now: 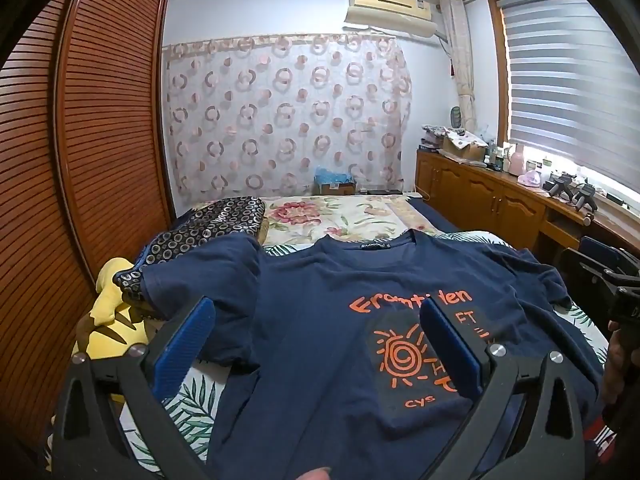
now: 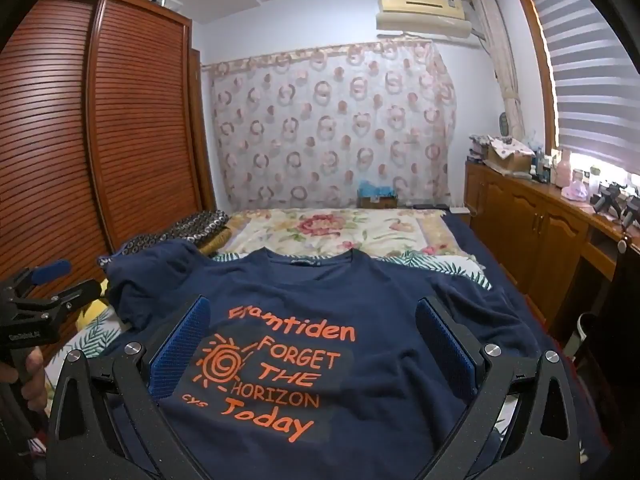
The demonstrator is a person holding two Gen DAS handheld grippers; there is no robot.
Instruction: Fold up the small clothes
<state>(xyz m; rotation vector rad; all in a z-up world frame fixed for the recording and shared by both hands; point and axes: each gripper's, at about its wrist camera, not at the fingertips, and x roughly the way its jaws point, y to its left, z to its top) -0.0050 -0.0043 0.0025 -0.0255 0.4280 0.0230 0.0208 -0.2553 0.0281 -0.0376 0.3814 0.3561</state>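
A navy T-shirt (image 1: 320, 300) with orange print lies front up on the bed, collar far, sleeves spread; it also fills the right wrist view (image 2: 320, 300). My left gripper (image 1: 316, 312) is open and empty above the shirt's left half. My right gripper (image 2: 312, 312) is open and empty above the chest print. The left gripper shows at the left edge of the right wrist view (image 2: 44, 280), and the right gripper shows at the right edge of the left wrist view (image 1: 612, 280).
The bed has a leaf-print sheet (image 2: 440, 264) and a floral cover (image 2: 320, 232) beyond the shirt. A dark patterned cloth (image 1: 208, 224) and a yellow item (image 1: 108, 308) lie at the left. A slatted wardrobe (image 1: 80, 140) stands left, wooden cabinets (image 2: 540, 220) right.
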